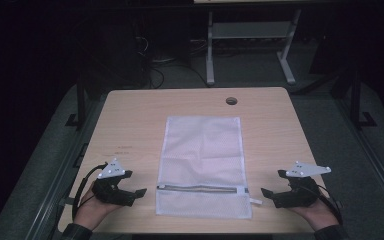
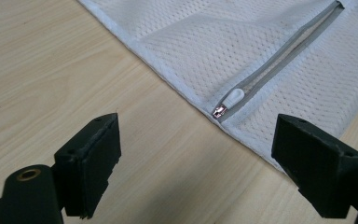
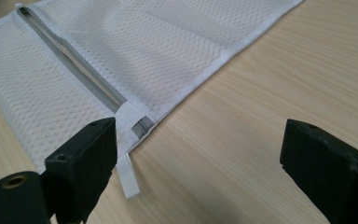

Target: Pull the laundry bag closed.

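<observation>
So the white mesh bag is lying flat in the middle of the tabletop, long side running away from the person, with its grey zipper crossing near the close end. The zipper is looking shut along most of its length, and the little white pull is sitting at the bag's left edge. At the right edge a short white tab is sticking out past the hem onto the wood.

The left gripper is hovering just left of the bag, jaws spread wide and holding nothing; the left gripper view has the zipper pull lying between and beyond them. The right gripper is mirroring that on the other side, also gaping wide and empty, with the tab right by one jaw. Neither is touching the bag.

Nothing else is sitting on the wood except a round cable hole near the far edge, so bare wood is running all around the bag. The bag's near hem is lying close to the front edge of the tabletop, with much more wood showing past its far end.

Past the far edge everything is going dark: a pale desk frame and some cables on the floor are barely readable. Whether anything is lying inside the bag can't be made out, and both forearms are getting cut off at the bottom.
</observation>
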The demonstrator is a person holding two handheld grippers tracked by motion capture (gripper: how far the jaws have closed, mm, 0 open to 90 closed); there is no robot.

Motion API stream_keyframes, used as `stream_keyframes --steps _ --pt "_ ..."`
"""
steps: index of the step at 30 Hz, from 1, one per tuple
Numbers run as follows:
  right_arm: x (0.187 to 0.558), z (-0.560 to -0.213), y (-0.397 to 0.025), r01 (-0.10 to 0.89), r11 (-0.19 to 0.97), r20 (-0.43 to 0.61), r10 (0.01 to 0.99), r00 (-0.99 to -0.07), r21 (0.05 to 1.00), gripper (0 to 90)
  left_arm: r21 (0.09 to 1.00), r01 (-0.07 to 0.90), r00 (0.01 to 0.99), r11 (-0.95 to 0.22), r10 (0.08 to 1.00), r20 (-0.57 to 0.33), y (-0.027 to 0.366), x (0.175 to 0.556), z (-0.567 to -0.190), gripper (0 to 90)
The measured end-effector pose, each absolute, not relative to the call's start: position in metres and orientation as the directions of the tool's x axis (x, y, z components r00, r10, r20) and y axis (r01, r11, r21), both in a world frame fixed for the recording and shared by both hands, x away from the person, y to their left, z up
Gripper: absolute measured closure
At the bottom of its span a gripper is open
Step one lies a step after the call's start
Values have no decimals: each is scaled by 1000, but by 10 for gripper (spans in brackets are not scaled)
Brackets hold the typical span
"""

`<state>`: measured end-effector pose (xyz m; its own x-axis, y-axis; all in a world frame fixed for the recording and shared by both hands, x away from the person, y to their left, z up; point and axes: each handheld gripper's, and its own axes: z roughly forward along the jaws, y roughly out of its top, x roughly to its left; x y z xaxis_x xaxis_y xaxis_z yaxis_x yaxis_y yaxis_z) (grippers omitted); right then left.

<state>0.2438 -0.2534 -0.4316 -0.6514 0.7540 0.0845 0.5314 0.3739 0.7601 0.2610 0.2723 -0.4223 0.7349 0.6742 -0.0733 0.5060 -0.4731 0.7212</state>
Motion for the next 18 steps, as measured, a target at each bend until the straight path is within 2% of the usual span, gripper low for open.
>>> stream_keyframes --steps 6,9,10,14,15,16,17,18 --pt "245 -432 -250 527 383 86 743 -664 759 110 729 497 741 -471 668 -73 272 259 -421 225" --pt "246 -432 -248 520 392 85 732 -676 759 112 735 492 746 -467 662 -78 272 258 -420 324" --pt "246 -432 -248 520 392 85 732 -676 759 112 735 491 746 -468 662 -77 271 258 -419 324" --pt "248 -432 -245 515 401 84 723 -686 757 115 741 485 749 -465 658 -78 268 260 -418 521" --pt "248 -432 -245 515 401 84 723 -686 757 115 745 485 748 -458 659 -82 267 260 -417 521" --pt "248 -432 -245 515 401 85 722 -687 758 115 749 484 747 -452 660 -84 266 261 -417 569" --pt "249 -431 -244 515 401 86 721 -688 758 115 749 482 749 -455 657 -83 266 262 -416 622" --pt "249 -431 -243 513 405 83 719 -690 757 117 747 481 751 -459 656 -80 265 264 -416 713"
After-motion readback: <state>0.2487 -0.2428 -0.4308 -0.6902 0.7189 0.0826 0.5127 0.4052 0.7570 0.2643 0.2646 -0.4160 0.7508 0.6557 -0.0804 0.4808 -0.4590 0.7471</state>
